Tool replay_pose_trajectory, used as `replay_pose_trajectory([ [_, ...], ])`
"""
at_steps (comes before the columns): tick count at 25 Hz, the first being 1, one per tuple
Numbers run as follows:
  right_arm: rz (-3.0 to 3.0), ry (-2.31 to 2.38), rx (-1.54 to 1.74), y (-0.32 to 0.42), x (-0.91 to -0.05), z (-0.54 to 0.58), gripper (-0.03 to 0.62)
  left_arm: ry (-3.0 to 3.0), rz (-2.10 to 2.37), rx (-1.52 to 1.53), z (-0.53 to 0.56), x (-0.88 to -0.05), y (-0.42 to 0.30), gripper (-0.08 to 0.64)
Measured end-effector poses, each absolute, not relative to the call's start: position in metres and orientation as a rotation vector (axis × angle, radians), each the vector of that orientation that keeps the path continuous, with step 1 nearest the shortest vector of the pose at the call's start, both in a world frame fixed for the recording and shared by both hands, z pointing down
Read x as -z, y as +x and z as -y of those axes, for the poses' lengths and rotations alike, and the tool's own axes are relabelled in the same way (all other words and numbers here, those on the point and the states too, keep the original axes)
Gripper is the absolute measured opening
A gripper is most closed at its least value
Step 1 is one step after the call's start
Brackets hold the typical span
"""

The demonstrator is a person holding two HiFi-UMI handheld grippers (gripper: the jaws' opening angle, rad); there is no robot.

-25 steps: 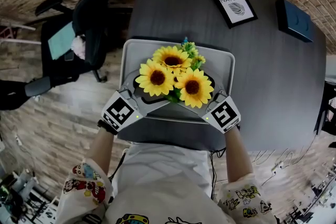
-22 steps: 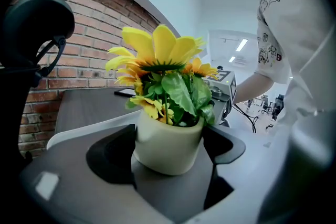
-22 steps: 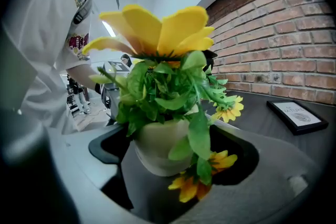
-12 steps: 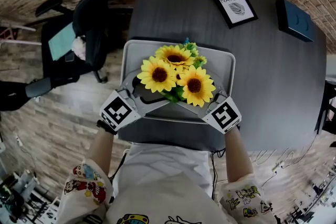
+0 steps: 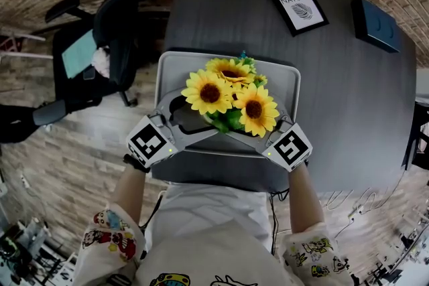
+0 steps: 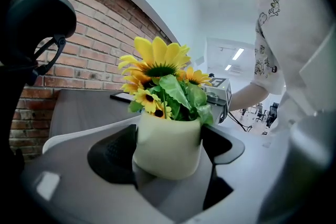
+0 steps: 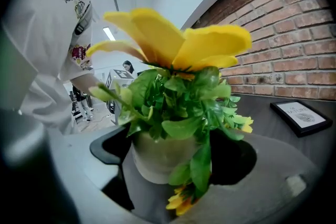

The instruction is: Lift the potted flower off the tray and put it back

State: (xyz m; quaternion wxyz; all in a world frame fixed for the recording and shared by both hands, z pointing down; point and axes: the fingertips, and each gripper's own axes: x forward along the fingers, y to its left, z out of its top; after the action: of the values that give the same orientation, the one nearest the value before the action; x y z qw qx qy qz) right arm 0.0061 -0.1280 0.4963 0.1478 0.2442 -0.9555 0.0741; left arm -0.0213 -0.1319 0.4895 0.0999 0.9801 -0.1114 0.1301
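Forearms (image 5: 131,187) rise from the lower frame, converging. The left tongs (image 5: 188,118) pinch the potted flower (image 5: 231,94) by its pot; the right tongs (image 5: 258,127), jaws just closing, pinch it too. It is over the grey tray (image 5: 171,67), frame centre, on a dark worktop (image 5: 335,90). Office chair (image 5: 114,17) upper left.

Potted flower (image 5: 231,98): one was seen.
Large sunflower blooms (image 5: 210,92): three were counted from above.
Smaller blooms (image 6: 148,99): at least two showed lower down.
Tray (image 5: 175,67): one.
Table (image 5: 348,97): one.
Framed picture (image 5: 295,3): one lay there.
Dark flat box (image 5: 379,25): one.
Office chair (image 5: 117,23): one stood beside the table.
Patterned sleeves (image 5: 107,234): two.
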Motion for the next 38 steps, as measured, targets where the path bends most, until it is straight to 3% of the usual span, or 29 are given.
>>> replay_pose_trajectory([
  [28,2.823,0.772,0.020,0.023,-0.394,0.125,0.453,3.040,0.331,-0.228,0.127,-0.398,-0.002,0.413],
  [38,2.825,0.722,0.212,0.044,-0.311,0.044,0.453,3.132,0.423,-0.139,0.046,-0.318,0.018,0.413],
])
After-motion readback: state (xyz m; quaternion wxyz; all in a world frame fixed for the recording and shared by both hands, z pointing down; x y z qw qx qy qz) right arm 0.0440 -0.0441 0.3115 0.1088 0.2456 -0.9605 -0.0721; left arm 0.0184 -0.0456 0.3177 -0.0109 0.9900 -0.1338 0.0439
